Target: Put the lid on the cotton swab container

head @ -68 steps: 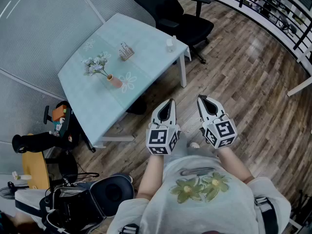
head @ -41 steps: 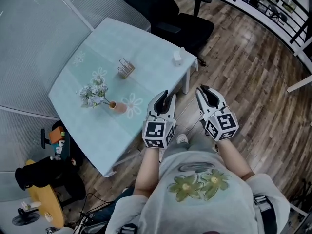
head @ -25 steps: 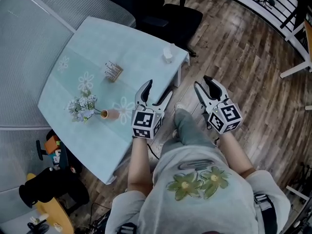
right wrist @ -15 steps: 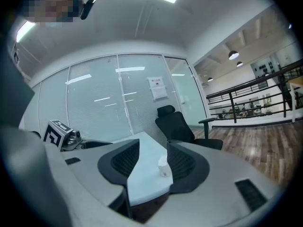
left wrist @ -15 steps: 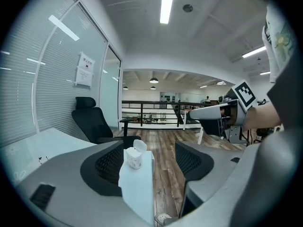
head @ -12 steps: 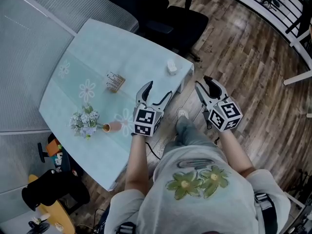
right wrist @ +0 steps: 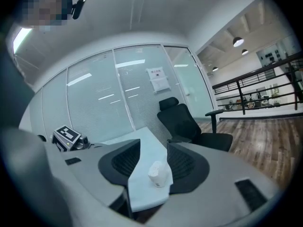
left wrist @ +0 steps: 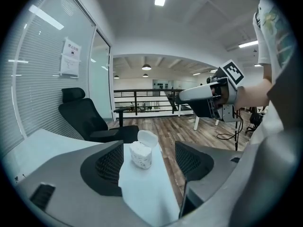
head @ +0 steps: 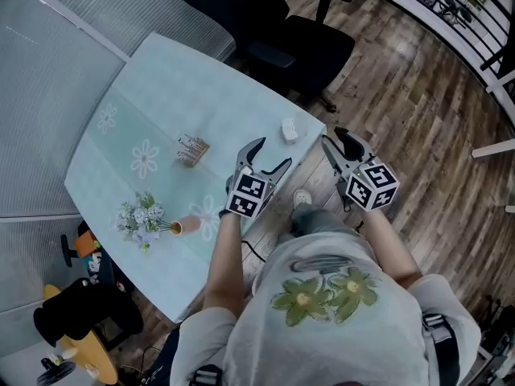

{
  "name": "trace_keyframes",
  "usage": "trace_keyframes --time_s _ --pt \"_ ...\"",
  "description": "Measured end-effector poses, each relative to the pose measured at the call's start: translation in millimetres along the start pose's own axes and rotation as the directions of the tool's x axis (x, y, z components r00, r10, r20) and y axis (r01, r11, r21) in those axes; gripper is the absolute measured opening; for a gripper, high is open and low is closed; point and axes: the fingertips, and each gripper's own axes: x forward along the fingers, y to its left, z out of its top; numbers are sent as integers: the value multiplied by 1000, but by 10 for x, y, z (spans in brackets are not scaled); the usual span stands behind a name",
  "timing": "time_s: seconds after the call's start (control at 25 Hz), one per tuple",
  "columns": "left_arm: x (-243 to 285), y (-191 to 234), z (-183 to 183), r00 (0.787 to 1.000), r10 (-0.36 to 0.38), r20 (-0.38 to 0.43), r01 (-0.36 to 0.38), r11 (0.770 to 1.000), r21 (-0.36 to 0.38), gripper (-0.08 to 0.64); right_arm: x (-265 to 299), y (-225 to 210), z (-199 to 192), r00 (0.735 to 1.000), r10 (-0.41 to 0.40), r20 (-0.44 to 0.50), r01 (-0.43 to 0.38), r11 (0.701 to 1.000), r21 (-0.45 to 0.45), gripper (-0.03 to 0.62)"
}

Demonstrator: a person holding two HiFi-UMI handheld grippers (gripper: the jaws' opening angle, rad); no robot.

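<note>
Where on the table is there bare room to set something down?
The widest bare patch of the table runs from its far edge by the black chair down to the small box. Another lies between that box and the cotton swab container. Crowded: the near edge around the flower vase and the left gripper.

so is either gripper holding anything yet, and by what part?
Nothing held. Left gripper open, empty; right gripper closing its jaws on nothing. The white plastic cotton swab container sits apart on the pale blue table, lid flipped up.
</note>
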Motion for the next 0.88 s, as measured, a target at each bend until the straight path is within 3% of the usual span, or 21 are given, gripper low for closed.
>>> trace_keyframes --time_s 0.28,0.44,0.88 --pt "336 199 -194 997 -5 -76 5 1000 -2 342 424 -117 -230 982 132 -134 -131 991 17 166" --pt "518 234 -271 995 -19 -94 20 1000 9 385 595 -184 -379 964 178 -198 -176 984 29 169" --pt "949 249 -511 977 -102 -189 117 991 69 387 906 -338 -643 920 250 -300 -238 968 77 186"
